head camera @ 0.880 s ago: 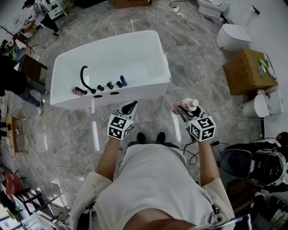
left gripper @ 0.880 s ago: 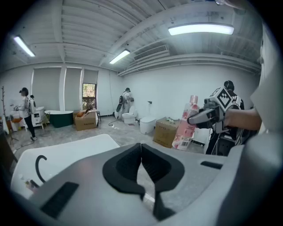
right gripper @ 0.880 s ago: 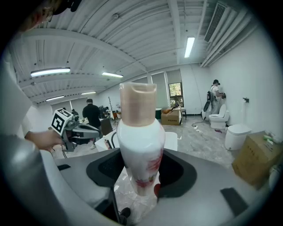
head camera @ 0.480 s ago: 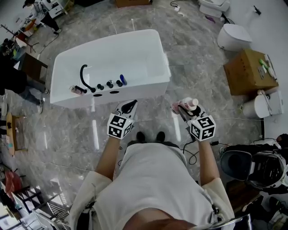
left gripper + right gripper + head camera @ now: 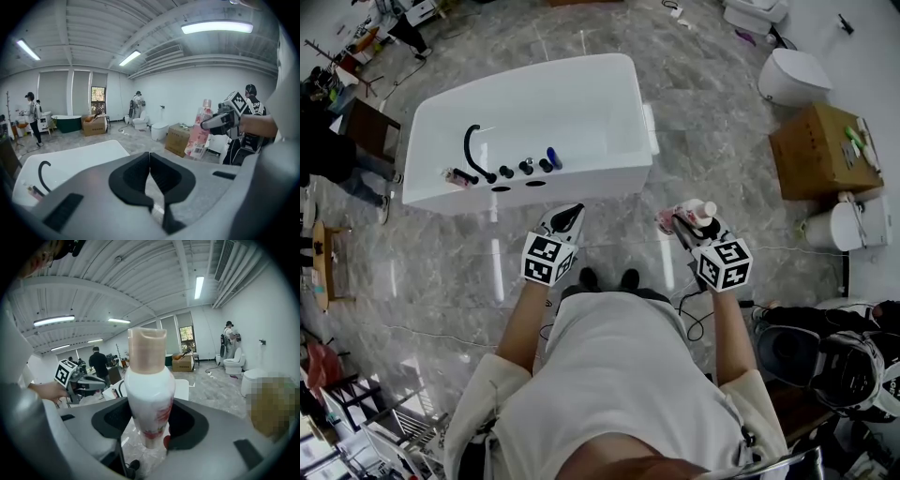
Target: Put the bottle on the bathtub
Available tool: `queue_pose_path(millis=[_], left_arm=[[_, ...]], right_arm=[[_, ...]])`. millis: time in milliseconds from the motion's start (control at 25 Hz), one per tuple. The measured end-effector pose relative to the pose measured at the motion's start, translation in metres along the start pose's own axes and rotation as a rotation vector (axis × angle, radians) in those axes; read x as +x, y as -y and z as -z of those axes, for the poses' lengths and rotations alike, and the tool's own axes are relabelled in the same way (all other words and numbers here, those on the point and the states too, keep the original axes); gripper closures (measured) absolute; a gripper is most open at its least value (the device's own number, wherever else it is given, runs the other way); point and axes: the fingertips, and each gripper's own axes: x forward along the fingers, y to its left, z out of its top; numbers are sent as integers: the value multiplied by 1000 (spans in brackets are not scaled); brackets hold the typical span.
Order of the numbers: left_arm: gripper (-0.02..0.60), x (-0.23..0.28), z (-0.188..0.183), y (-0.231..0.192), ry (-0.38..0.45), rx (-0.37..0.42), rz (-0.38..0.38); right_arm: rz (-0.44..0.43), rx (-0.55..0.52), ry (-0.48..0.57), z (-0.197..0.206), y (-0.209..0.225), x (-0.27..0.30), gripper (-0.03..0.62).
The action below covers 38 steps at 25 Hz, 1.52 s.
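One white bathtub [image 5: 600,183] stands on the grey stone floor [image 5: 703,122], upper left in the head view. Along its near rim, toward the left corner, sit one small pink item [image 5: 456,175], one black curved spout [image 5: 471,150], three dark knobs [image 5: 526,167] and one blue piece [image 5: 553,157]. Two oval holes [image 5: 500,187] lie at the rim's edge below them.

In front of the near wall stands one person [image 5: 619,375] w/ two grippers. L gripper [image 5: 569,216]: jaws pressed together, nothing between them, held over the floor just short of the near wall. R gripper [image 5: 686,223]: jaws clamped on the one bottle [image 5: 703,213], which has a white body w/ pink print and a beige cap. The bottle is upright in the air over the floor, off the tub's near right corner, not touching the tub.

Further right are one cardboard box [image 5: 820,150] and one white round container [image 5: 839,225], w/ two toilets [image 5: 792,75] at top right.

Only the L gripper view shows a dark green tub [image 5: 70,123] far back, a second box [image 5: 93,125], one bystander [image 5: 32,115] at far left and a second bystander [image 5: 137,103] by the back wall. It also shows the bottle side-on in the R gripper.

Only the R gripper view shows the pads [image 5: 187,425] against the bottle's lower body, plus a third bystander [image 5: 97,363] in a dark top behind the L gripper.
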Motion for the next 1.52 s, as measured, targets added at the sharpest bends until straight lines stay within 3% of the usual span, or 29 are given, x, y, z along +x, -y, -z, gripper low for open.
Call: queue_pose_path(millis=[520,960,1160,1520], left_arm=[[572,12,2,25,20,-37,-66],[572,24,-2,9,24,-63,-95],[572,44,-7,-9,10,-34,-89],[572,94,-25,-81,-10,-54,-39]], right_arm=[[-58,-51,-4,8,29,-10,349],[-78,-48,-2,-3,41,10,349],[-59,-52,-10,-10,51,32,349],[-4,-22,-44,-38,73,99,349]])
